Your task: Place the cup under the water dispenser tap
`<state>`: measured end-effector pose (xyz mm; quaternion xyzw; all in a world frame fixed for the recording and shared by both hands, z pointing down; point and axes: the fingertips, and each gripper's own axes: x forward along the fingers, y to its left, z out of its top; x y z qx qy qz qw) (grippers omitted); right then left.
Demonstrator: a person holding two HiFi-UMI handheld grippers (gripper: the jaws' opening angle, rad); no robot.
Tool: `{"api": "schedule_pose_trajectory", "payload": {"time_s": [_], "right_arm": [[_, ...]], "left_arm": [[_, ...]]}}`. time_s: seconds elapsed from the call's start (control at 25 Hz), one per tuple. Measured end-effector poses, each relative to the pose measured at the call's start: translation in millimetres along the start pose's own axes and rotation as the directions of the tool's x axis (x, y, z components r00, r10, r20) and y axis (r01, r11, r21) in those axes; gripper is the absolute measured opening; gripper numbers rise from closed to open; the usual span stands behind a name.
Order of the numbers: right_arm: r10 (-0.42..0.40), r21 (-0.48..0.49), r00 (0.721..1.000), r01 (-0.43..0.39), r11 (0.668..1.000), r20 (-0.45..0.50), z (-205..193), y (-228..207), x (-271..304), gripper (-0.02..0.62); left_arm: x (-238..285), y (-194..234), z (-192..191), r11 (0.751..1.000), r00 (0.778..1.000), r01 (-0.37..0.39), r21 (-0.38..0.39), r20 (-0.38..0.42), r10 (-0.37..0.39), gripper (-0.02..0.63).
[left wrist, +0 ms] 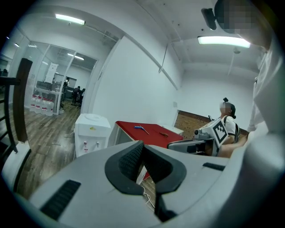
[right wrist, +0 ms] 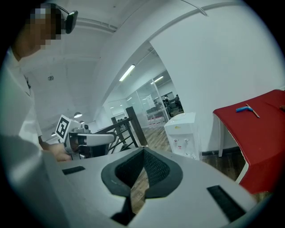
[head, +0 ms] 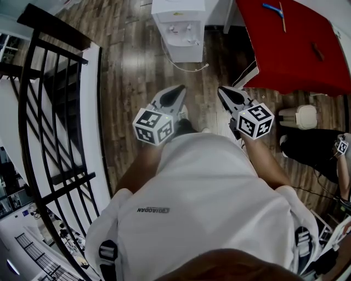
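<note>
The white water dispenser (head: 178, 27) stands on the wood floor ahead of me, its two taps facing me; it also shows in the left gripper view (left wrist: 91, 133) and the right gripper view (right wrist: 182, 133). No cup shows in any view. My left gripper (head: 178, 91) and right gripper (head: 224, 91) are held side by side at waist height, pointing toward the dispenser and well short of it. The left gripper (left wrist: 142, 143) has its jaws shut with nothing between them, and so does the right gripper (right wrist: 143, 150).
A red-covered table (head: 293, 44) stands right of the dispenser, with a blue tool (head: 272, 9) on it. A black stair railing (head: 52, 110) runs along the left. A white cable (head: 189, 68) lies by the dispenser's base. A seated person (head: 315, 148) is at the right.
</note>
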<state>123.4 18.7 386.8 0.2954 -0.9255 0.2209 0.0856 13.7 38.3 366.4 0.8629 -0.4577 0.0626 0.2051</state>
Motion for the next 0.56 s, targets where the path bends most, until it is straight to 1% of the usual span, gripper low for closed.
{"api": "schedule_pose_trajectory", "payload": {"time_s": [0.56], "right_arm": [[-0.009,-0.007,1.000,0.009,1.000,0.006,-0.7,1.6,-5.6,0.021]], "left_arm": [[0.8,-6.0,2.9,1.000,1.000,0.006,0.021,0.004,-0.006,-0.005]]}}
